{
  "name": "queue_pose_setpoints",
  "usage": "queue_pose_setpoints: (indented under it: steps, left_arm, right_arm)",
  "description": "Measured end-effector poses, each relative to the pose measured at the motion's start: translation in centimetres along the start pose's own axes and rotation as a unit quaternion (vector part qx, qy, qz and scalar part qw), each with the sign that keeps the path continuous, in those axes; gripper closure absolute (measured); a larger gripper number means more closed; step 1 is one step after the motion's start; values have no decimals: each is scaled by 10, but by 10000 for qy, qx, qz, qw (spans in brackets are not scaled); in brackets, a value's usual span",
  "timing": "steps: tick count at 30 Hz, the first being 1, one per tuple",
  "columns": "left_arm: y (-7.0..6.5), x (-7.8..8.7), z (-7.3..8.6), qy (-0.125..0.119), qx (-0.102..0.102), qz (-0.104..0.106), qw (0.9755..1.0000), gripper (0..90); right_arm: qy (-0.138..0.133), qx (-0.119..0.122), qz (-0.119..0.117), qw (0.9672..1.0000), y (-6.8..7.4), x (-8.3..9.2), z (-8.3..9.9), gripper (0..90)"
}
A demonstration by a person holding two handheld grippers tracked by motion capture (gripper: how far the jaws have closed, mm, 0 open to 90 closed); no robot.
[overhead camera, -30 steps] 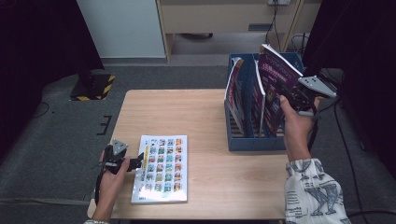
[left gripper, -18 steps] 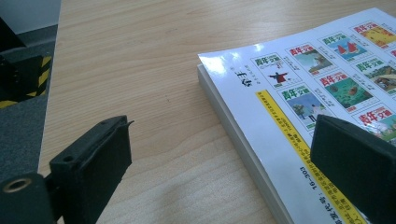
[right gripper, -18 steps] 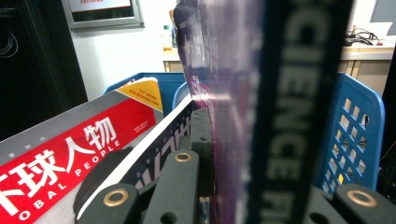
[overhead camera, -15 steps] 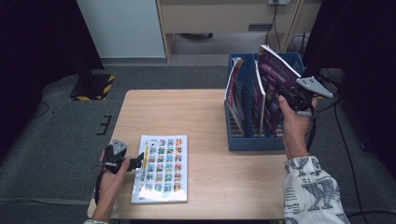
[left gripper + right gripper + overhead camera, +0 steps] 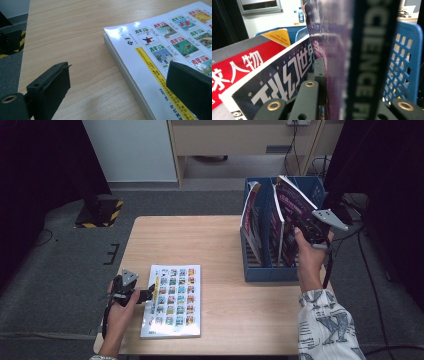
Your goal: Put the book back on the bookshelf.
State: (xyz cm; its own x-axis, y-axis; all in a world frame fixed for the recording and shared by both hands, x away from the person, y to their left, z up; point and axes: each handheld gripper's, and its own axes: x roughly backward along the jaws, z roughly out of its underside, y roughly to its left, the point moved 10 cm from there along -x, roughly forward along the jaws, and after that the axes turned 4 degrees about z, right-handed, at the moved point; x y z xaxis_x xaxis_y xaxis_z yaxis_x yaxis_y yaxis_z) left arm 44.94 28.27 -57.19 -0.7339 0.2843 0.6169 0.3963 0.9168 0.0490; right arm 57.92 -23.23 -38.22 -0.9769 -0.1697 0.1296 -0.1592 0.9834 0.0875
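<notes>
Right gripper (image 5: pixel 306 227), at 2 o'clock in the high view, clamped on a purple magazine (image 5: pixel 292 207) near its lower edge. Magazine tilted, top leaning toward 11 o'clock, bottom dipped into the blue rack (image 5: pixel 260 272) at the worktop's (image 5: pixel 200 240) right side. In the right gripper view, jaws pinched tight on that purple cover (image 5: pixel 329 50), blurred by closeness; black spine with white lettering just at 3 o'clock of it, probably the same magazine's. Red magazine (image 5: pixel 234 72) and dark blue one (image 5: pixel 279 75) at 9 o'clock, standing in the rack; blue lattice wall (image 5: pixel 404 62) at 3 o'clock.

In the high view, red-and-white magazine (image 5: pixel 250 212) upright in the rack's left slot, another (image 5: pixel 276 227) between it and the held one.

Left gripper (image 5: pixel 150 292) at 8 o'clock on the worktop, jaws spread wide, gripping nothing. White book (image 5: pixel 172 300) flat just at 3 o'clock of it, cover a grid of small coloured pictures. In the left gripper view, book's (image 5: pixel 160 50) near edge lying between the two jaws, one jaw over the cover, the other over bare wood; contact with the cover impossible to tell.
</notes>
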Motion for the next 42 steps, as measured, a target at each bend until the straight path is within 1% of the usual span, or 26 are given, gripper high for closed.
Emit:
queue_pose_setpoints:
  steps: [2,5,15,20,25,34,36,38,42]
  left_arm:
    - [0,0,0,-6,-3,-1,10000,49]
    - [0,0,0,6,-14,-13,10000,49]
    - [-1,1,0,1,-15,-28,10000,49]
    - [0,1,0,-2,0,-20,10000,49]
    - [-1,1,0,2,-15,-6,10000,49]
    - [-1,1,0,-4,-16,-12,10000,50]
    - [0,3,-3,-84,-21,-39,10000,50]
    - [1,4,-4,-133,19,-36,9999,50]
    - [2,3,-3,-97,21,-50,9999,50]
  right_arm:
    - [-6,-9,57,10000,-1,-2,2,837]
    - [2,-78,75,9999,-3,-5,4,838]
    - [15,-85,171,9998,-12,-9,7,837]
    - [29,-45,236,9997,-15,-11,11,837]
    - [61,6,210,9998,-15,-13,14,836]
    - [56,-38,209,9998,-14,-16,15,835]
    - [38,-42,206,9998,-14,-16,15,836]
    - [22,-40,204,9998,-14,-16,15,836]
    - [0,-50,237,9997,-15,-17,14,835]
